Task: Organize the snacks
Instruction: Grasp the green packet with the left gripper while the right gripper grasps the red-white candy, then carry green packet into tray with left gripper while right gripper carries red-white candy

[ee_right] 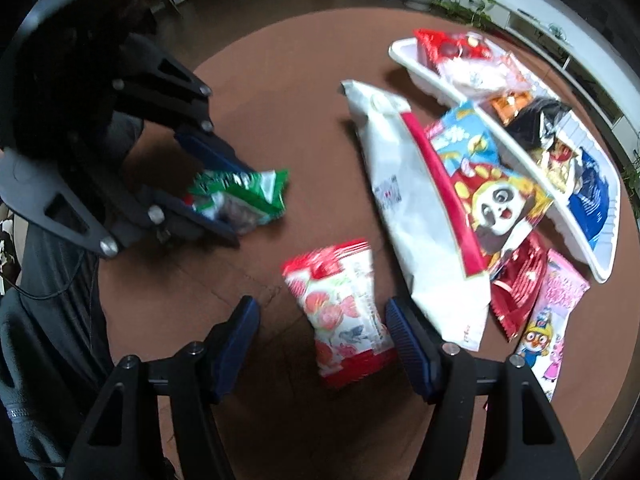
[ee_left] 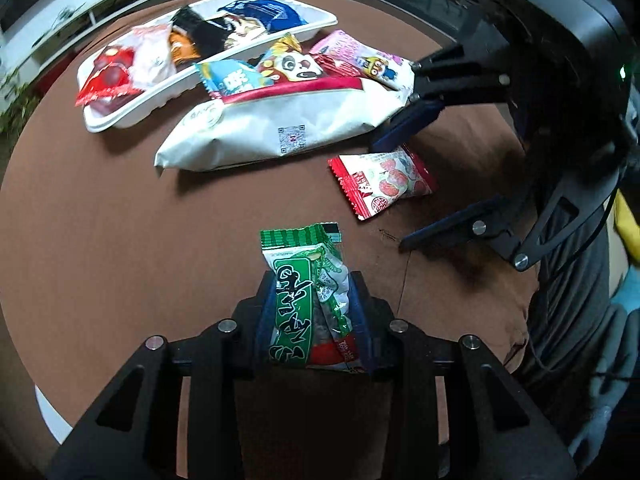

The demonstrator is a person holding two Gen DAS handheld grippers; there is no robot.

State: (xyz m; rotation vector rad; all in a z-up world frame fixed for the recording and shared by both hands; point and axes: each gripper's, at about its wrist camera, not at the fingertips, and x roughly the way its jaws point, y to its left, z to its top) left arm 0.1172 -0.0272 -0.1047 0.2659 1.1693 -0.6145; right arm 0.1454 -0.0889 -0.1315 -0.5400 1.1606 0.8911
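left gripper (ee_left: 314, 320) pinches the green snack packet (ee_left: 308, 288) just above the brown table (ee_left: 120, 220), right gripper (ee_right: 324, 328) gapes around the strawberry packet (ee_right: 344, 312); a slack pinch could drop the green one short of the white tray (ee_left: 132, 114)

Glossy plastic green packet (ee_left: 310, 300); matt brown tablecloth (ee_left: 120, 220); white plastic tray (ee_left: 132, 114)

The left claw (ee_left: 316, 312) pinches a green packet (ee_left: 310, 300) between its blue pads, and beyond it on the brown table (ee_left: 120, 220) lie a red strawberry packet (ee_left: 384, 182), a white bag (ee_left: 280, 128) and a white tray (ee_left: 132, 114) of snacks, the right claw (ee_left: 394, 196) spread around the strawberry packet.
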